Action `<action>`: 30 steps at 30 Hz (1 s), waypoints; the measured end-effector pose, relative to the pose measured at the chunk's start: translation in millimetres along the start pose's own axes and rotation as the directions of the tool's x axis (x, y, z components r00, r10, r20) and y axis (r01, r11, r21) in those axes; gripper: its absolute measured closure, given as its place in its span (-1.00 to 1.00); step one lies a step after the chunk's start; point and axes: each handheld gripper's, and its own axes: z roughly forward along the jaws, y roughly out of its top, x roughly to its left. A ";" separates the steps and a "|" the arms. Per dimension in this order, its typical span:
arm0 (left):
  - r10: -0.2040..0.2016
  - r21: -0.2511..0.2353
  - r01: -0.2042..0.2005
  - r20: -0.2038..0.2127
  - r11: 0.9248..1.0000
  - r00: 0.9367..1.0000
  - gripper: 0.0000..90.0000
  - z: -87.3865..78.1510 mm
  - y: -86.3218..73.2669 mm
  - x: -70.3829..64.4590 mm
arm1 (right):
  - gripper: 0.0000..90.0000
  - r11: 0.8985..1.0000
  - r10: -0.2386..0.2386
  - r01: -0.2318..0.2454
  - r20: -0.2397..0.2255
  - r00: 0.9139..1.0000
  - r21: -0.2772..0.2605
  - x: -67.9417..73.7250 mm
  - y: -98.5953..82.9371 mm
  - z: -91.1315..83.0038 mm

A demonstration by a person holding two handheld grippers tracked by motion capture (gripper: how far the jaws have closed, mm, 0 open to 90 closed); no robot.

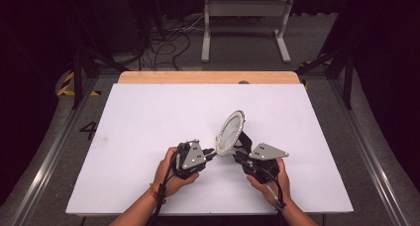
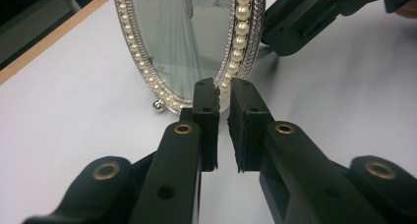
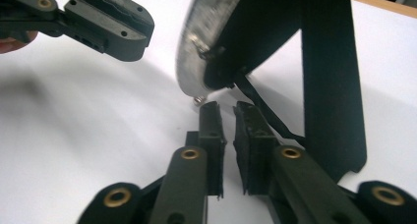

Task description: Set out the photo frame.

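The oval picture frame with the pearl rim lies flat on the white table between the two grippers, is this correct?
Not quite. The oval picture frame does not lie flat: it stands upright, a little tilted, propped on its black back stand, as the high view shows. The rest holds: its rim carries pearls, and it is on the white table between the left gripper and the right gripper.

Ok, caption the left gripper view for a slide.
Left gripper with fingers nearly closed at the lower rim of a pearl-edged oval picture frame standing on the white table.
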 end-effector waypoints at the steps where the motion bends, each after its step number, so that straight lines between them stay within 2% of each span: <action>1: 0.000 0.007 0.000 -0.002 1.000 1.000 0.82 -2.8 -0.2 1.6 | 0.77 1.000 0.001 -0.001 -0.001 1.000 -0.002 1.2 0.9 -0.1; 3: -0.007 0.017 0.007 0.002 1.000 1.000 0.81 -8.3 -1.4 3.8 | 0.73 1.000 0.001 -0.001 0.011 1.000 -0.005 2.6 1.8 0.1; 5: 0.027 0.055 -0.026 -0.021 0.998 0.999 0.80 -16.3 -5.4 4.0 | 0.73 1.000 0.011 -0.011 0.006 1.000 -0.006 2.3 1.8 0.8; 6: 0.028 0.059 -0.026 -0.022 0.998 0.999 0.80 -20.2 -7.8 5.0 | 0.72 1.000 0.011 -0.011 0.006 1.000 -0.004 2.2 1.8 1.0; 11: -0.026 0.053 0.027 -0.021 0.998 0.999 0.79 -36.0 -26.5 7.4 | 0.58 1.000 0.020 -0.020 0.012 1.000 -0.008 4.5 3.9 1.1; 13: -0.030 0.067 0.032 -0.024 0.997 0.999 0.77 -40.4 -35.9 6.3 | 0.45 1.000 0.029 -0.029 0.005 1.000 -0.007 6.2 5.8 1.4; 15: -0.040 0.086 0.041 -0.008 0.995 0.999 0.74 -43.9 -43.9 6.3 | 0.34 1.000 0.028 -0.028 0.013 1.000 -0.011 8.1 7.9 2.0; 16: -0.031 0.101 0.032 -0.006 0.994 0.999 0.72 -46.7 -48.7 6.1 | 0.30 0.999 0.033 -0.033 0.010 0.999 -0.008 8.4 8.6 2.2; 17: -0.040 0.110 0.041 -0.003 0.993 0.999 0.65 -49.5 -53.2 5.7 | 0.23 0.999 0.038 -0.038 0.006 0.999 -0.009 9.1 9.6 3.3; 19: -0.054 0.106 0.052 0.013 0.993 0.998 0.61 -54.3 -59.6 5.6 | 0.15 0.999 0.047 -0.047 0.014 0.999 -0.007 9.9 11.8 4.9; 22: -0.063 0.093 0.062 0.007 0.994 0.998 0.52 -57.5 -63.6 5.5 | 0.02 0.999 0.048 -0.048 0.022 0.999 -0.016 11.0 14.5 7.2; 25: -0.085 0.072 0.085 -0.007 0.994 0.996 0.47 -57.3 -60.7 6.9 | 0.00 0.998 0.053 -0.052 0.019 0.998 -0.021 10.7 16.8 9.7; 27: -0.096 0.055 0.097 -0.015 0.994 0.995 0.45 -56.5 -57.6 7.0 | -0.02 0.999 0.053 -0.052 0.036 0.998 -0.017 10.2 18.2 12.2; 30: -0.086 0.053 0.087 -0.020 0.995 0.996 0.43 -55.0 -54.8 6.2 | -0.07 0.997 0.072 -0.070 0.045 0.996 -0.029 8.4 20.0 13.2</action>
